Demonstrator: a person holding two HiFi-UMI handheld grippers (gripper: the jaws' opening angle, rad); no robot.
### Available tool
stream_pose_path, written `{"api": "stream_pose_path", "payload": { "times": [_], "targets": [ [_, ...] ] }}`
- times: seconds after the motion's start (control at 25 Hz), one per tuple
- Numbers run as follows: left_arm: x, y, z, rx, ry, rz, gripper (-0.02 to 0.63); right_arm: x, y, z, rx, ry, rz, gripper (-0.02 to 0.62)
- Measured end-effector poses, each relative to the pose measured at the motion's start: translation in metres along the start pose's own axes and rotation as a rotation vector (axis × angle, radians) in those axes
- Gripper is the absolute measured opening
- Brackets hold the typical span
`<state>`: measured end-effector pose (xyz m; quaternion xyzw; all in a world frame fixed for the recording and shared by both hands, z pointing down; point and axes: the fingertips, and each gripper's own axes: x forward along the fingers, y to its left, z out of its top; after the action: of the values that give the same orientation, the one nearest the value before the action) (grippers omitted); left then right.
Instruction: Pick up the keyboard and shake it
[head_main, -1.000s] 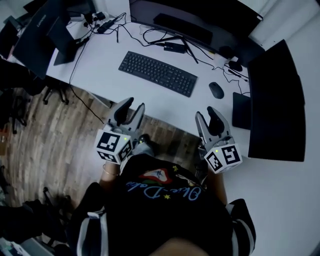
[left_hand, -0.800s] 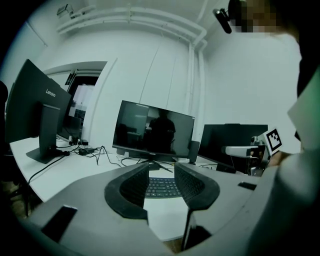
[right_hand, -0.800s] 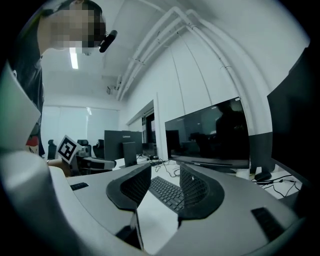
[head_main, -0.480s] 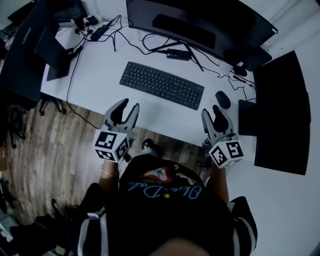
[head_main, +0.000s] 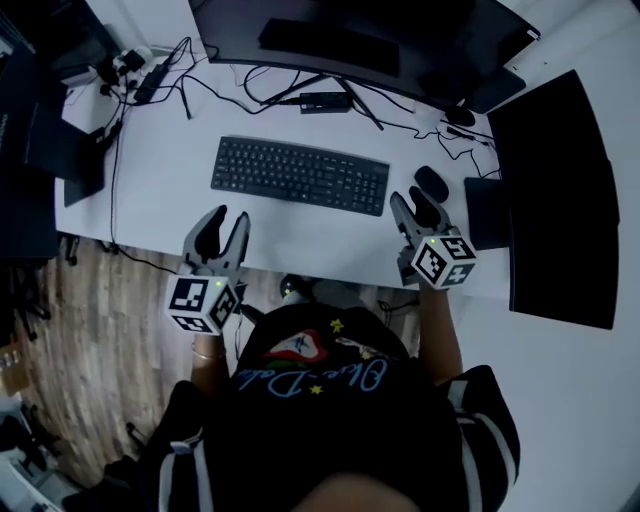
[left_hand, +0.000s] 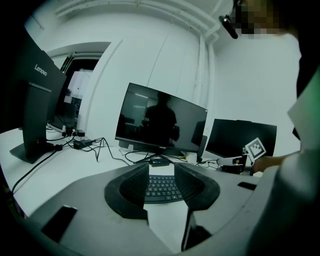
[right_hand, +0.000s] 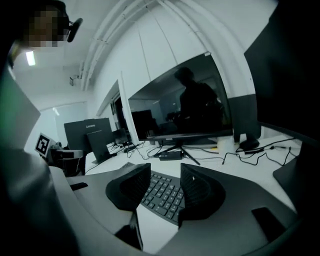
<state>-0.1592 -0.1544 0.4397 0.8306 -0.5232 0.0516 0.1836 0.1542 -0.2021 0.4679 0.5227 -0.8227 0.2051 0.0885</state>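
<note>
Keyboard (head_main: 300, 175) is lying flat on the desk (head_main: 170, 140), near its front edge. Left gripper (head_main: 222, 225) and right gripper (head_main: 412, 205) are hovering spread wide, pinching nothing. It's looking light, stiff and slick, so I'd be gripping both short ends.

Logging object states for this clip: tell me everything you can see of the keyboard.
The keyboard is black, slim and wide, with rows of low keys, and looks like matte plastic. It lies flat, keys up, on the white desk in front of the dark monitor, slightly skewed to the desk's near edge. Nothing appears to touch it. The open left tongs sit short of its near-left corner, and the open right tongs are beside its right end.
</note>
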Motion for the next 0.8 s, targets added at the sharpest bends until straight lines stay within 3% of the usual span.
{"api": "stream_pose_path", "payload": {
  "times": [0.24, 0.36, 0.48, 0.8],
  "targets": [
    [0.007, 0.003, 0.006, -0.006, 0.002, 0.034, 0.135, 0.054, -0.039, -0.036, 0.148, 0.120, 0.008, 0.170],
    [0.003, 0.011, 0.008, -0.001, 0.002, 0.093, 0.135, 0.072, -0.054, -0.051, 0.170, 0.186, 0.009, 0.170],
    [0.000, 0.017, 0.010, -0.046, -0.005, 0.140, 0.135, 0.085, -0.065, -0.066, 0.183, 0.252, 0.018, 0.170],
    [-0.005, 0.028, 0.004, -0.079, 0.003, 0.213, 0.135, 0.103, -0.084, -0.085, 0.242, 0.339, -0.010, 0.170]
  ]
}}
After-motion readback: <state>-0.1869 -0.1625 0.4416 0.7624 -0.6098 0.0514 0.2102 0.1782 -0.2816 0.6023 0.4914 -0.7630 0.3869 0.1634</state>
